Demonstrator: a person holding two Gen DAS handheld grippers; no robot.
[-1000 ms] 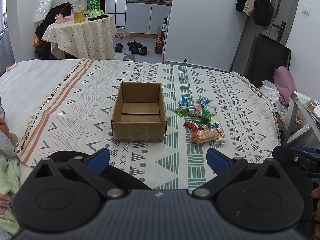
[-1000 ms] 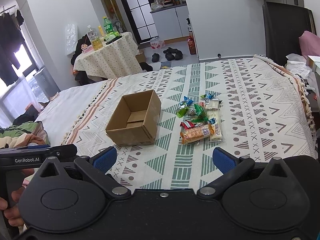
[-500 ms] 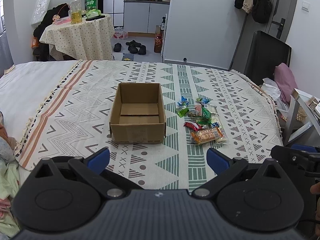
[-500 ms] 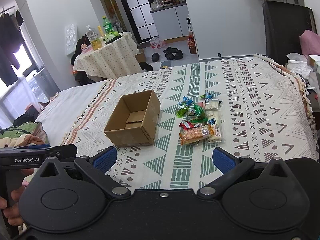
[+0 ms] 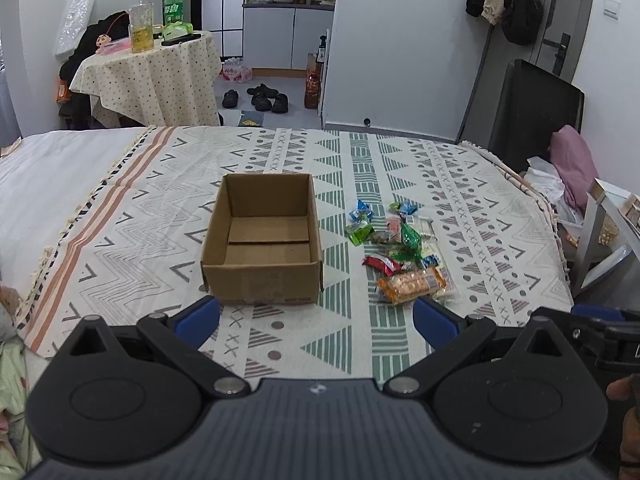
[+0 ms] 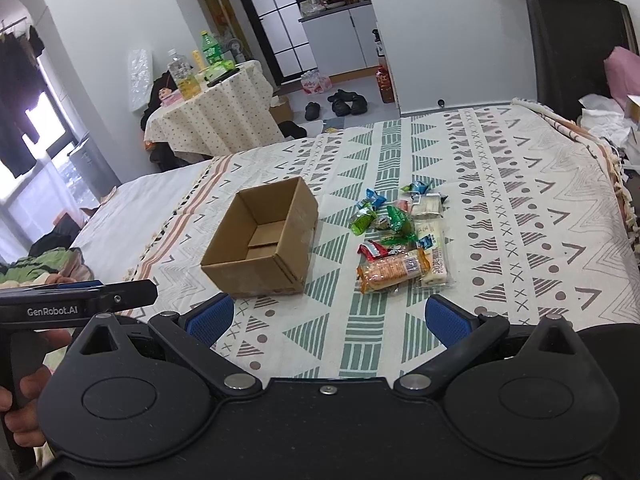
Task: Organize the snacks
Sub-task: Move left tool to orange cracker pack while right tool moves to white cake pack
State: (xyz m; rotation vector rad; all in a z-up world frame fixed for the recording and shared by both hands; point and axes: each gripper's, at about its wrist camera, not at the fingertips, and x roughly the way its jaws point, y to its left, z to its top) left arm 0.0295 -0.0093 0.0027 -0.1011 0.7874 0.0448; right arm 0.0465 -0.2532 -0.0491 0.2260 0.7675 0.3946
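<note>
Open brown cardboard box (image 5: 261,245) empty on patterned bedspread (image 5: 400,168); heap of wrapped snacks (image 5: 400,250) just right of it, beyond both wide-spread, empty claws: left gripper (image 5: 316,320), right gripper (image 6: 328,314).

plain brown cardboard box (image 5: 262,240); bedspread (image 5: 400,168) is cream with green and grey triangles and zigzags, plus orange stripes down one side; snacks (image 6: 400,240) are green, blue, red, orange wrappers; blue fingers (image 6: 210,320) on black grippers
</note>
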